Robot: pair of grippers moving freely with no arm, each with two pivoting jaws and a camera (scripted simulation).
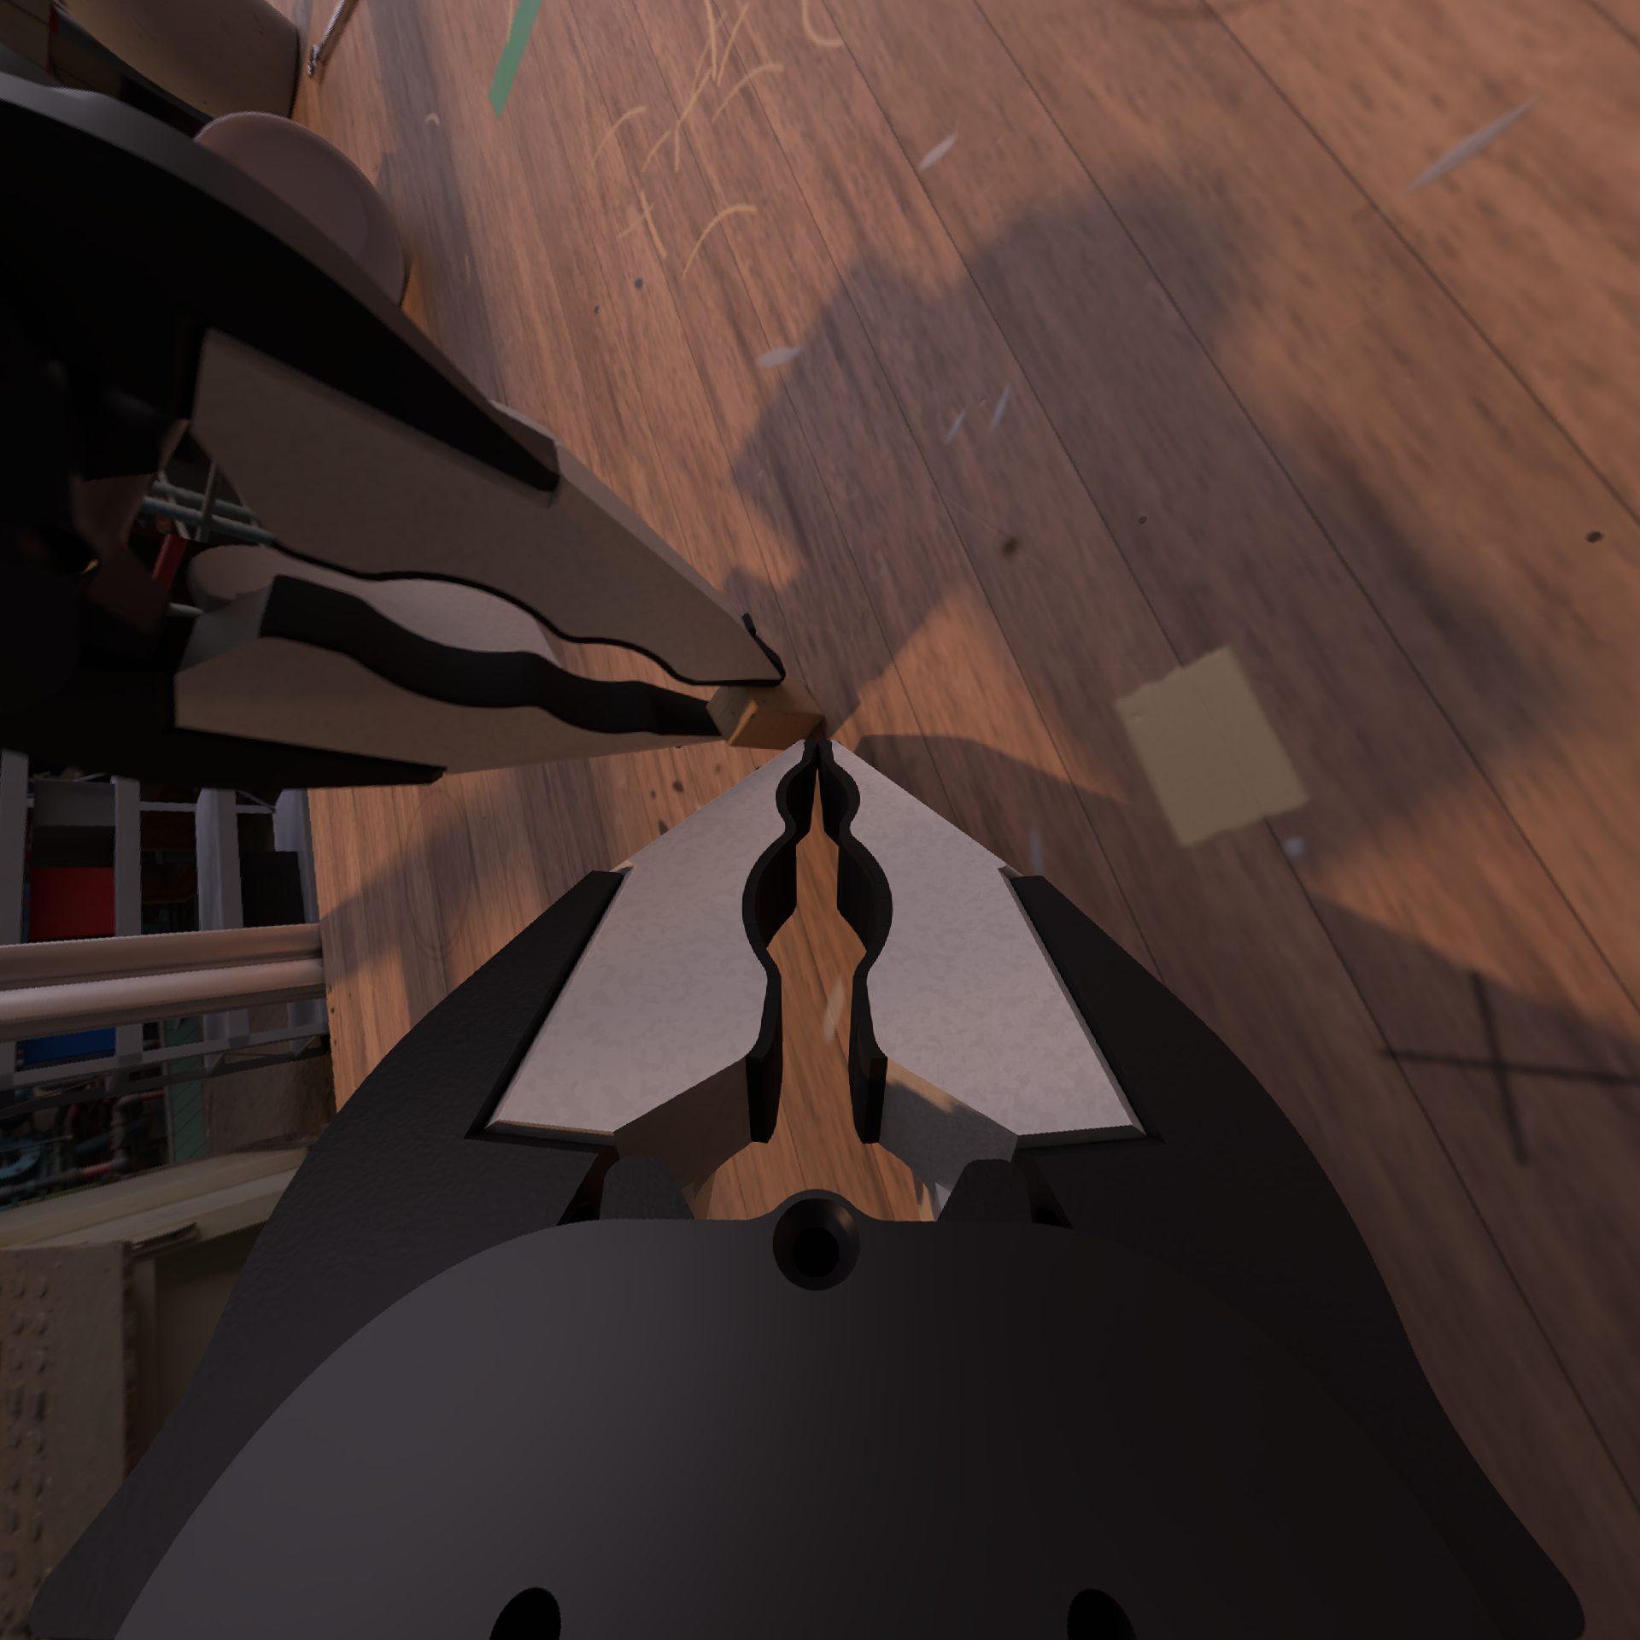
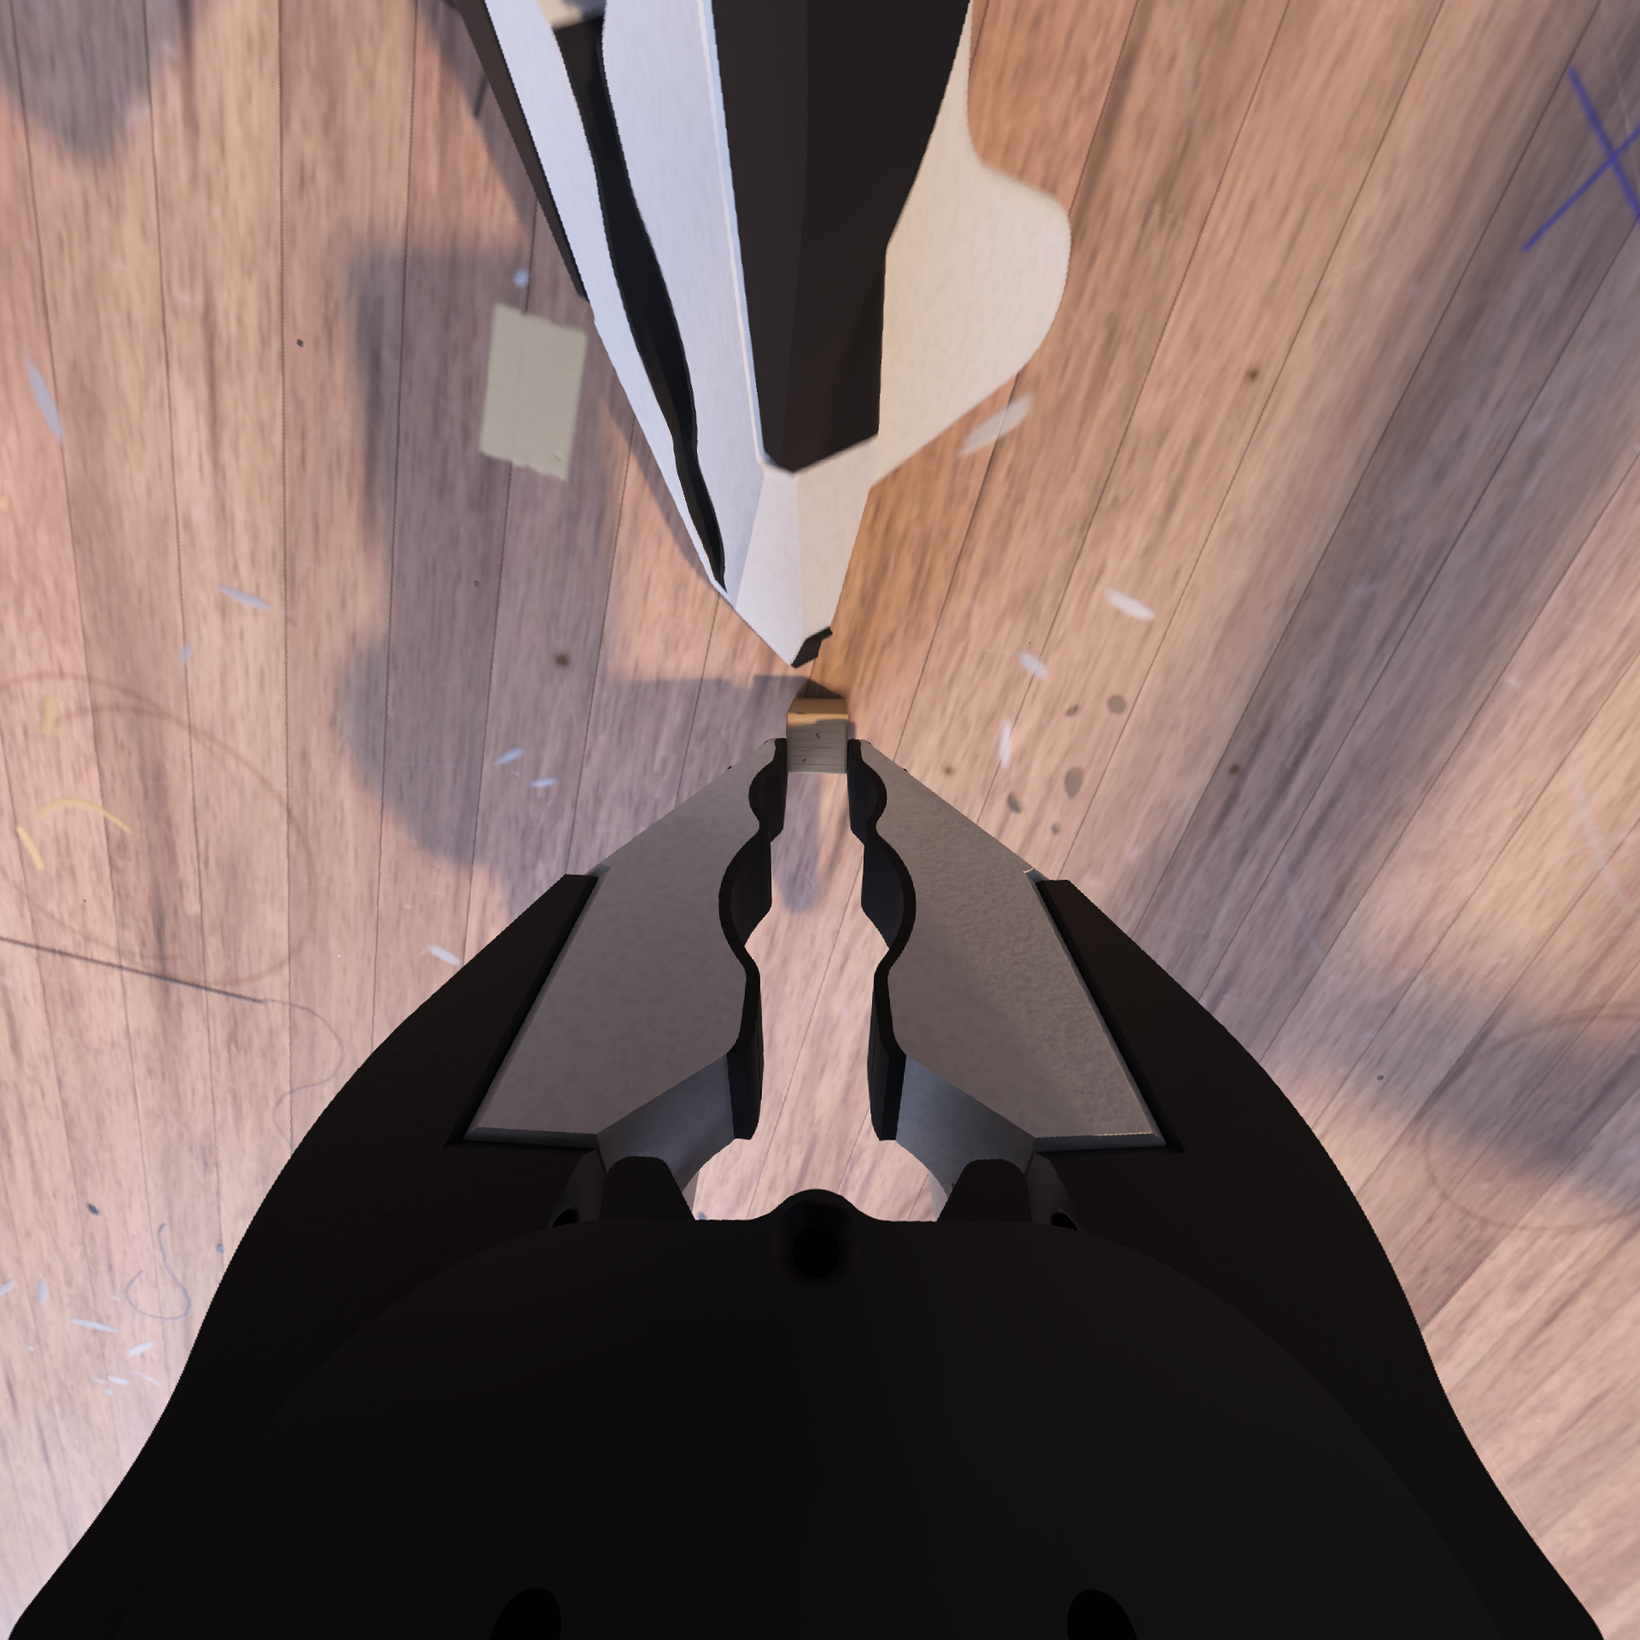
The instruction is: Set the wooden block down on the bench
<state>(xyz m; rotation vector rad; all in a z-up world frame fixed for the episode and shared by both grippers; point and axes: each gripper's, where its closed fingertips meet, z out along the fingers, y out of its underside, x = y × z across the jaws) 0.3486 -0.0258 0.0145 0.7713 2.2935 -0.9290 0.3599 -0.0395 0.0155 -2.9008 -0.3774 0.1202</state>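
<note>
Right wrist view, two tongs, right tongs (image 2: 817, 754) pinching one wooden block (image 2: 818, 733)

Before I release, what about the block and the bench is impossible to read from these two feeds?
- Wooden block, right wrist view: its underside and any gap to the bench are hidden by the right tool gripping it.
- Wooden block, left wrist view: mostly covered by the right tool's fingers; only one end shows.
- Left tool: whether its shut tips touch the block is too small to tell.
</note>
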